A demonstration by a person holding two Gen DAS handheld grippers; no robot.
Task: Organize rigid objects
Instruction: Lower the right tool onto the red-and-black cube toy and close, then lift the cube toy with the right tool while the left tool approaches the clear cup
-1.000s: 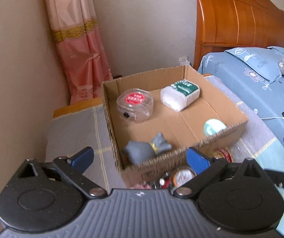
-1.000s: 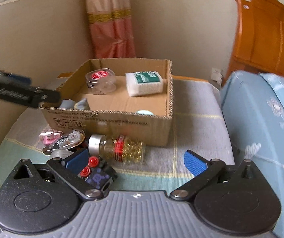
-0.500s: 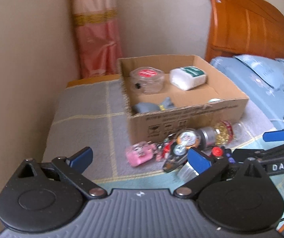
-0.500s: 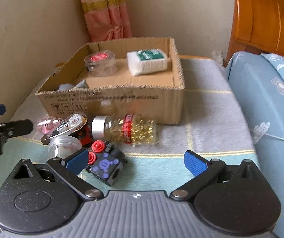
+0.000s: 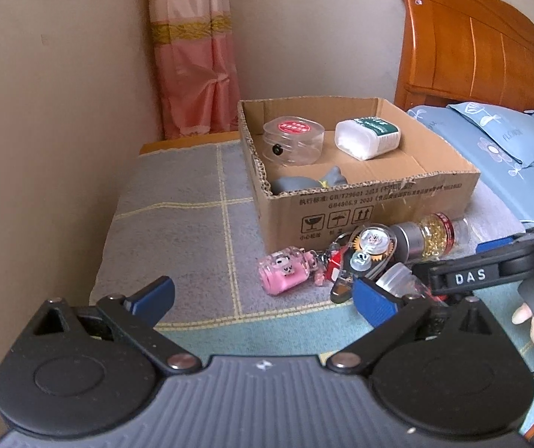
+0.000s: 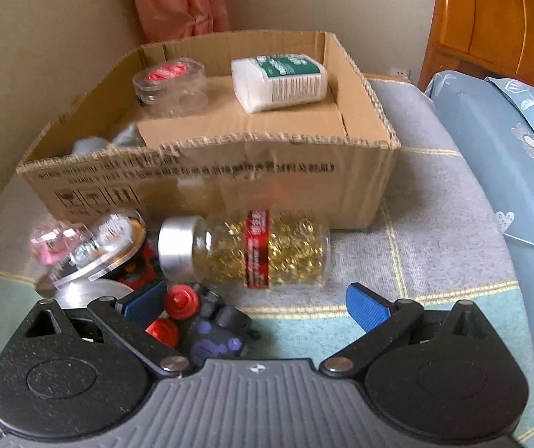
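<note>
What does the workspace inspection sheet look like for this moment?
Surface: checked blanket on a low table.
Job's things: cardboard box holds a clear tub, white bottle and grey toy; gold-bead jar, pink bottle and keychain lie in front.
Clutter: black controller.
Grippers: left gripper and right gripper open, empty.
Cables: white cable on the bed.
Surroundings: curtain, headboard.

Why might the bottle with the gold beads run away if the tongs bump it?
The bottle is round and lies on its side, so a nudge would probably roll it along the blanket. Its clear wall looks smooth, maybe slippery. The cardboard box just behind would likely stop it.
</note>
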